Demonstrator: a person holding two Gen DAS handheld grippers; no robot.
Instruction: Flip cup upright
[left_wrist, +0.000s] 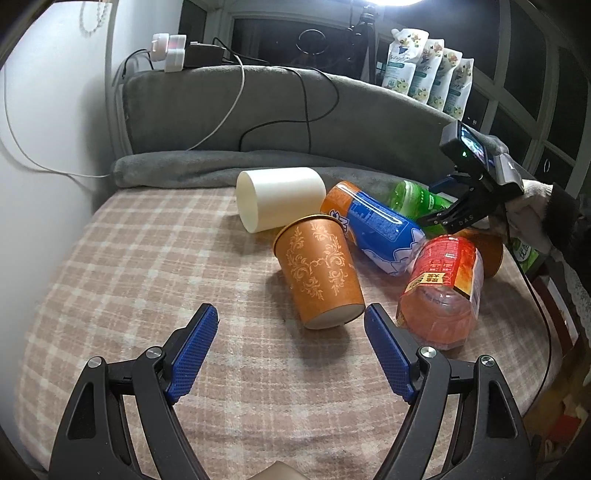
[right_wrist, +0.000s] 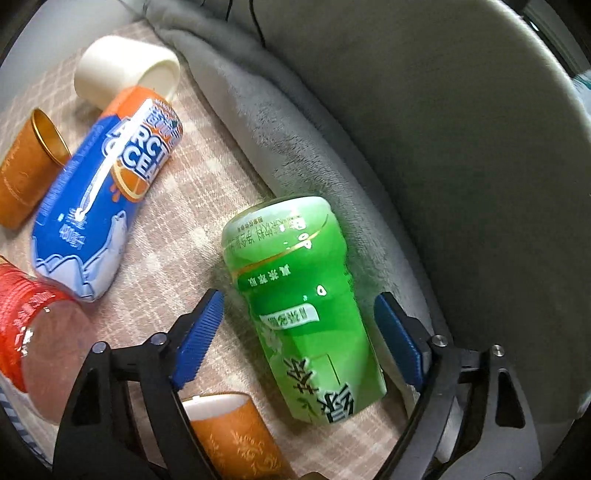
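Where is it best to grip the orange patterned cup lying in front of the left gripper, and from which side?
Probably across the middle of the orange patterned cup's side wall, coming from its base end, where the open left gripper already faces it. The cup lies on its side on the checked blanket, so the jaws can straddle its round wall.

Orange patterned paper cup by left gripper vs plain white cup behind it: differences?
The orange patterned paper cup has scrollwork and a gold rim; the plain white cup has neither. Orange's base points toward the left gripper; white's base points left. Both lie tipped on the checked blanket.
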